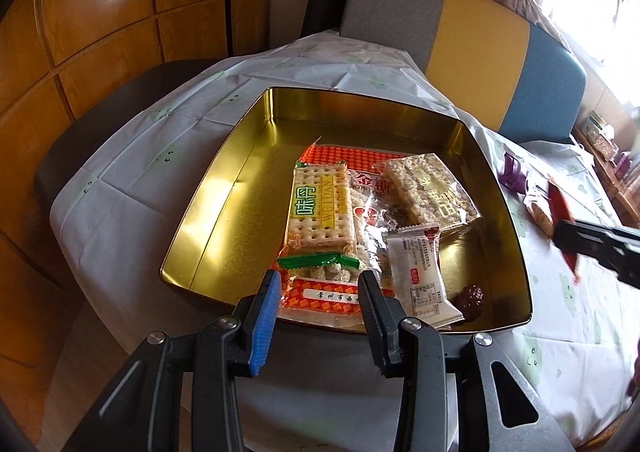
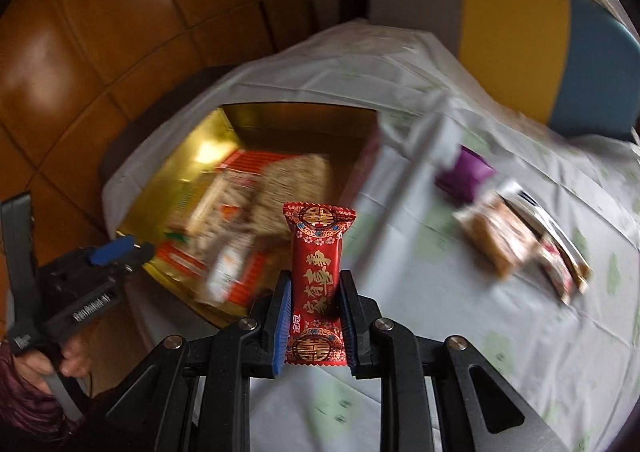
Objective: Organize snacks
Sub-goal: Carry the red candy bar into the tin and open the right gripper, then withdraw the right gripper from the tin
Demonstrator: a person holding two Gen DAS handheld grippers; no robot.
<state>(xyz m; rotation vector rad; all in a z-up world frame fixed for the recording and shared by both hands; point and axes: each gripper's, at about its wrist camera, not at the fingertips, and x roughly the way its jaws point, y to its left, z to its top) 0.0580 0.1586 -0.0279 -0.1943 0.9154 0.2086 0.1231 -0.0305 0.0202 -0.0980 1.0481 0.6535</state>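
Wood-panelled walls (image 1: 100,12) and one grey, yellow and blue chair back (image 1: 472,40) frame my working area, a table under one white cloth (image 1: 160,140) with pale green prints. On it stands one gold tin (image 1: 224,188), open-topped and square. I count five items inside the tin: one orange-checked bag (image 1: 320,296) lying flat at the bottom, one cracker pack (image 1: 320,208) with a green end on top of it, one clear pack of rice bars (image 1: 432,188) toward the far right, one white sachet (image 1: 420,276) near the front wall, and one dark red date (image 1: 472,300) in the front right corner. My left gripper (image 1: 320,292) hangs over the near wall of the tin, its jaws partly apart with nothing between them. My right gripper (image 2: 314,316) is clamped on one red candy (image 2: 318,284), which stands upright between the pads, lifted above the cloth just right of the tin. Outside the tin, on the cloth to the right, I count three loose items in the blurred right wrist view: one purple wrapper (image 2: 468,172), one brown bar (image 2: 496,240) and one dark striped pack (image 2: 556,252) beside it.
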